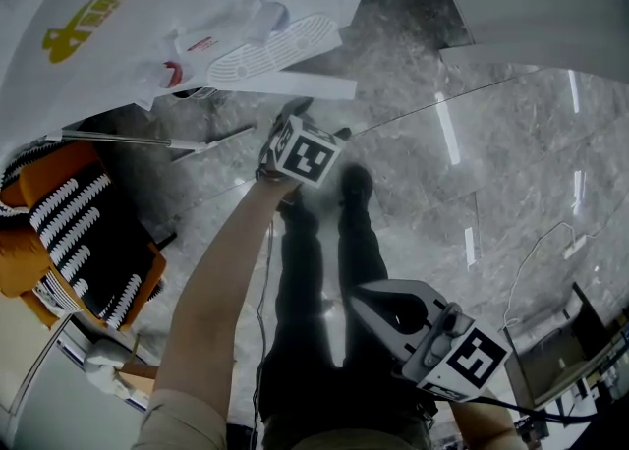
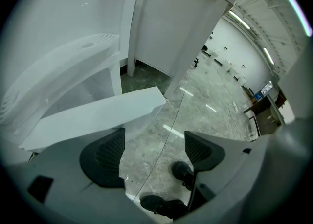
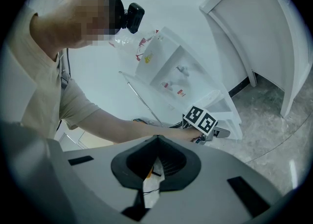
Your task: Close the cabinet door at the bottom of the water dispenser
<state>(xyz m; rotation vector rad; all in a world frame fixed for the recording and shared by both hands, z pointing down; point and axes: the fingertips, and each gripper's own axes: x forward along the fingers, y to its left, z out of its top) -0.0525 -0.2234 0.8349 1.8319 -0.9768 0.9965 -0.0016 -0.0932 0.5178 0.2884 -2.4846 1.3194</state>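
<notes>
The white water dispenser (image 1: 147,16) stands at the upper left, with its drip tray (image 1: 270,50) towards me. Its bottom cabinet door (image 1: 295,84) hangs open, and its white edge (image 2: 98,115) runs across the left gripper view. My left gripper (image 1: 316,119) reaches to that door and is open (image 2: 154,152), with only floor and my shoes between its pads. The left pad (image 2: 105,157) sits just below the door's edge; I cannot tell whether it touches. My right gripper (image 1: 378,309) hangs back at the lower right, shut (image 3: 156,165), pointing at the dispenser (image 3: 181,76).
An orange and black striped thing (image 1: 69,232) sits at the left, with a thin metal rod (image 1: 128,140) beside it. A white curved partition (image 1: 550,6) stands at the upper right. A desk with cables (image 1: 570,340) is at the lower right. The floor (image 1: 472,163) is glossy grey marble.
</notes>
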